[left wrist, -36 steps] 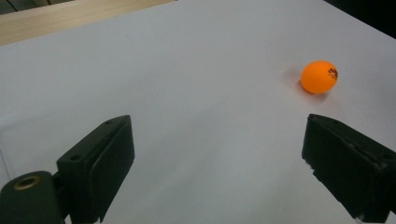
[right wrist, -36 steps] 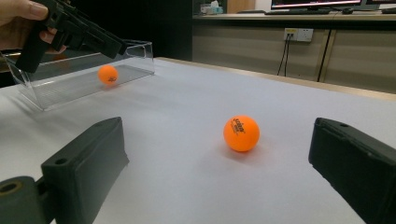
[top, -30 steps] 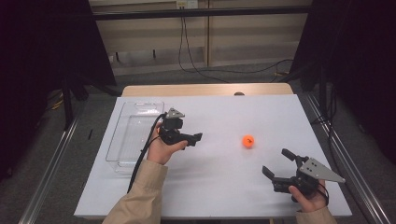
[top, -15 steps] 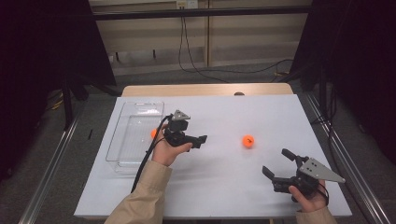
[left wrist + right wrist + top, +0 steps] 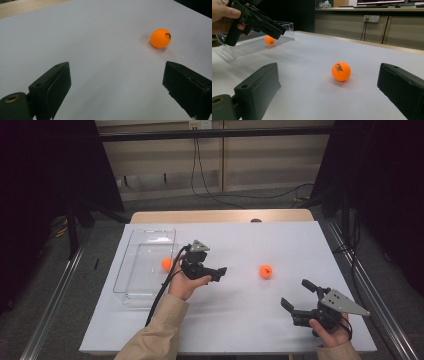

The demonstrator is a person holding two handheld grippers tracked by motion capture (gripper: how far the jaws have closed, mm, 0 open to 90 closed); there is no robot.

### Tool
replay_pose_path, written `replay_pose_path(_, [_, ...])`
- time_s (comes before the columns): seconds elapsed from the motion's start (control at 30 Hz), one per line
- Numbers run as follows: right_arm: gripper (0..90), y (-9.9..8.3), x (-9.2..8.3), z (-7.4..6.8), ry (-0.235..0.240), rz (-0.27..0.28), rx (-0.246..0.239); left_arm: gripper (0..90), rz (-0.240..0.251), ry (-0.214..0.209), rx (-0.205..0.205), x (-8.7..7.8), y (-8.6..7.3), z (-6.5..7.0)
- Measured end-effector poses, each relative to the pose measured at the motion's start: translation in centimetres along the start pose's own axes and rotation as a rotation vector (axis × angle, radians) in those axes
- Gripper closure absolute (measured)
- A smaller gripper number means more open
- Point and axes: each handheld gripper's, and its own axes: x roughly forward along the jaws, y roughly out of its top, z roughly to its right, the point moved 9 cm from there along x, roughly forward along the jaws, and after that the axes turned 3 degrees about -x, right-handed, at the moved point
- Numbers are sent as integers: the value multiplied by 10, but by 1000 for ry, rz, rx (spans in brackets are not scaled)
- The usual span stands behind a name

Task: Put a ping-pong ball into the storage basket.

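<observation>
On white table [image 5: 240,320], orange ball [image 5: 265,271] (printed logo)

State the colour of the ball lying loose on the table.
The ball is orange with small dark print, clearest in the right gripper view.

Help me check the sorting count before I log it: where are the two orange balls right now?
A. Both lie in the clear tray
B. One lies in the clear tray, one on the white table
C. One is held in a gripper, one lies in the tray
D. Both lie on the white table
B: one orange ball lies inside the clear tray, and the other orange ball sits on the white table, clear of both grippers.
</observation>
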Motion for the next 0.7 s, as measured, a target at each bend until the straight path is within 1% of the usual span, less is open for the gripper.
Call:
replay_pose_path(0.07, [38, -1, 0, 0, 1, -2, -3, 81, 2, 5, 8, 0, 0, 0])
replay_pose_path(0.13, [38, 0, 0, 0, 1, 1, 1, 81, 2, 0, 11, 1, 0, 1])
replay_pose_path(0.17, [37, 1, 0, 0, 0, 3, 1, 81, 2, -6, 6, 1, 0, 1])
replay_pose_path(0.27, [38, 0, 0, 0, 1, 1, -1, 81, -4, -6, 6, 2, -1, 3])
replay_pose_path(0.7, [38, 1, 0, 1, 0, 2, 1, 81, -4, -12, 24, 8, -3, 9])
